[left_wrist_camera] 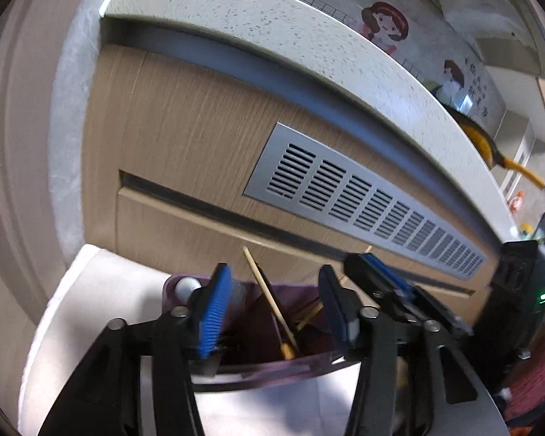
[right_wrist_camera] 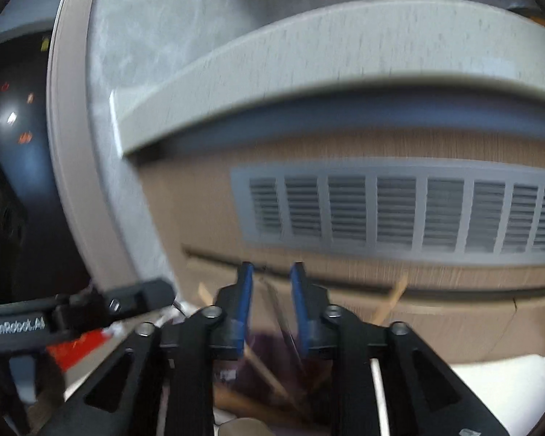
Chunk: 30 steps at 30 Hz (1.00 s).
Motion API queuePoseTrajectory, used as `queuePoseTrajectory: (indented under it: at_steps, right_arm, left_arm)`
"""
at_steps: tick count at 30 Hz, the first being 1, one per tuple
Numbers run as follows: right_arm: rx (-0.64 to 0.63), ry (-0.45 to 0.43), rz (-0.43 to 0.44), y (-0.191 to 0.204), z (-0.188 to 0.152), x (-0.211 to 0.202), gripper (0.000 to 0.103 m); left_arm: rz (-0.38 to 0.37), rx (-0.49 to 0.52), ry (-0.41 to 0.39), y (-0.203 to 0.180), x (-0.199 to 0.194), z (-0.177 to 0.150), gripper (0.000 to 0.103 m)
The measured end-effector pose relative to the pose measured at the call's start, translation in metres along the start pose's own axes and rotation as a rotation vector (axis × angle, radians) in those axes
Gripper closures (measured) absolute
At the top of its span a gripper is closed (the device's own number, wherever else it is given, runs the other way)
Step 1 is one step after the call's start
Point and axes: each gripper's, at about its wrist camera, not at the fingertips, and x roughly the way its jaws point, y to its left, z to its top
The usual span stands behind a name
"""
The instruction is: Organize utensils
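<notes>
Where legible, left tool [right_wrist_camera: 72,312] reads "GenRobot.AI"

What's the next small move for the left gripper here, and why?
Probably lower the left gripper a little and close on the slanted chopstick. It is open, with that chopstick between its fingers, leaning out of the purple holder. The right gripper is blurred; its fingers stand apart with nothing clearly held, so it looks less ready.

Speckled countertop edge [left_wrist_camera: 272,32], wood cabinet front [left_wrist_camera: 185,123] — slotted grey vent [left_wrist_camera: 363,200], cartoon wall stickers [left_wrist_camera: 385,23].
</notes>
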Motion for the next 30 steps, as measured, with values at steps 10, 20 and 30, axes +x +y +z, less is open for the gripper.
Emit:
queuePoseTrajectory:
  at_steps: [10, 20, 30]
  right_arm:
    - [-0.059, 0.040, 0.001, 0.001, -0.044, -0.102, 0.078]
    - [-0.088, 0.136, 0.012, 0.046, -0.122, -0.188, 0.078]
    - [-0.069, 0.099, -0.003, 0.056, -0.143, -0.217, 0.077]
  left_arm:
    - [0.355, 0.180, -0.134, -0.051, -0.092, -0.094, 0.044]
    - [0.414, 0.163, -0.154, -0.079, -0.170, -0.186, 0.044]
    - [0.473, 0.166, -0.132, -0.088, -0.181, -0.205, 0.044]
